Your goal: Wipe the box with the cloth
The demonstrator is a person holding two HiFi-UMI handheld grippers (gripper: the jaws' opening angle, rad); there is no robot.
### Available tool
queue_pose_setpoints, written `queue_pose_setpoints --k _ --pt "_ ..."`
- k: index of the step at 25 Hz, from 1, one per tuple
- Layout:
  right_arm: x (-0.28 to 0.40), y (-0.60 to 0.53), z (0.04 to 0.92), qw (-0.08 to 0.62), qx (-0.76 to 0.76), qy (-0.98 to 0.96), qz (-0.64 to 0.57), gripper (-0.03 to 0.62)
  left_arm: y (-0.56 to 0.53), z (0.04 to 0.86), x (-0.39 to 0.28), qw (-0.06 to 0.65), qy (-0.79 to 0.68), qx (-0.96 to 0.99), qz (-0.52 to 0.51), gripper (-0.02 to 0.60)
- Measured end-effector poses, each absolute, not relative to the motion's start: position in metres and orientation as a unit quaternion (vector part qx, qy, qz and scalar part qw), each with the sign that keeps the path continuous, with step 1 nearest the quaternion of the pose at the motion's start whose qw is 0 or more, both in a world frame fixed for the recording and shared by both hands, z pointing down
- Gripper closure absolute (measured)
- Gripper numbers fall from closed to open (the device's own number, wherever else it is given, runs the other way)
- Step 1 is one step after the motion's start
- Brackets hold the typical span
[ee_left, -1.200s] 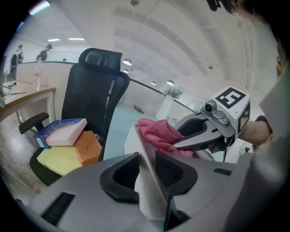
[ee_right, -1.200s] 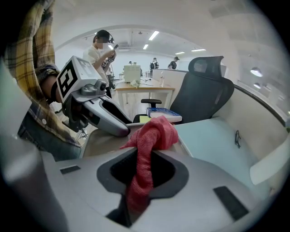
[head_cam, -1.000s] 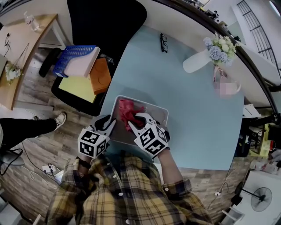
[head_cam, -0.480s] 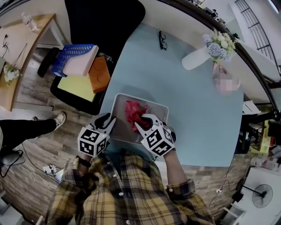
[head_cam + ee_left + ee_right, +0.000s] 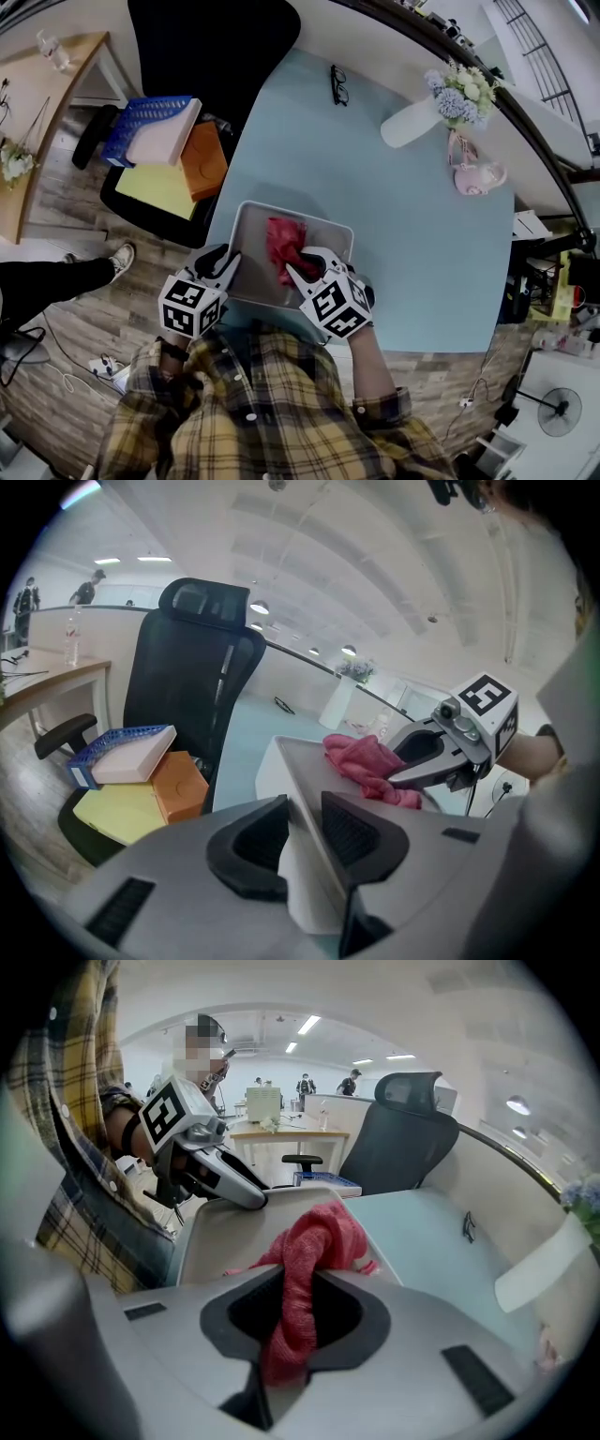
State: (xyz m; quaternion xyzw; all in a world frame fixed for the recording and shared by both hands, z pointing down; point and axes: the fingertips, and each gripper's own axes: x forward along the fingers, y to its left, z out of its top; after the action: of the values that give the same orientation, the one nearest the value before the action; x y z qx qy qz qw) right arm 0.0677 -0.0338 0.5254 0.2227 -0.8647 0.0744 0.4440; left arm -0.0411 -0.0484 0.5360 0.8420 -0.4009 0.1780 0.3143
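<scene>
While the left gripper (image 5: 223, 266) is clenched on the left wall of the grey box (image 5: 251, 251), the wall's thin rim passing between its jaws in the left gripper view, the box sits at the near edge of the light blue table (image 5: 412, 253), just in front of the person. Red cloth (image 5: 281, 244) lies bunched inside the box, right of centre, and the right gripper (image 5: 298, 272) grasps it, a fold pinched tight between its jaws. Farther right and back, glasses (image 5: 338, 84) and a white vase (image 5: 411, 124) of flowers lie well apart from the box.
</scene>
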Motion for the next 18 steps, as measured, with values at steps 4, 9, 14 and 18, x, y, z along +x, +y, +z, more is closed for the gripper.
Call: queue_pose_setpoints --k 4,9,14,18 --pt "0.074 -0.033 0.523 0.435 0.233 -0.865 0.088 0.52 -0.048 0.536 -0.041 0.316 -0.4 0.842 0.177 0.472" --pt "0.085 -0.034 0.518 0.423 0.253 -0.863 0.106 0.52 -0.05 0.536 -0.04 0.317 -0.397 0.844 0.174 0.471" --pt "0.099 -0.031 0.52 0.423 0.267 -0.858 0.116 0.52 -0.049 0.536 -0.041 0.317 -0.396 0.844 0.174 0.471" --pt "0.114 -0.028 0.521 0.421 0.28 -0.853 0.128 0.52 -0.05 0.535 -0.042 0.316 -0.395 0.845 0.175 0.471"
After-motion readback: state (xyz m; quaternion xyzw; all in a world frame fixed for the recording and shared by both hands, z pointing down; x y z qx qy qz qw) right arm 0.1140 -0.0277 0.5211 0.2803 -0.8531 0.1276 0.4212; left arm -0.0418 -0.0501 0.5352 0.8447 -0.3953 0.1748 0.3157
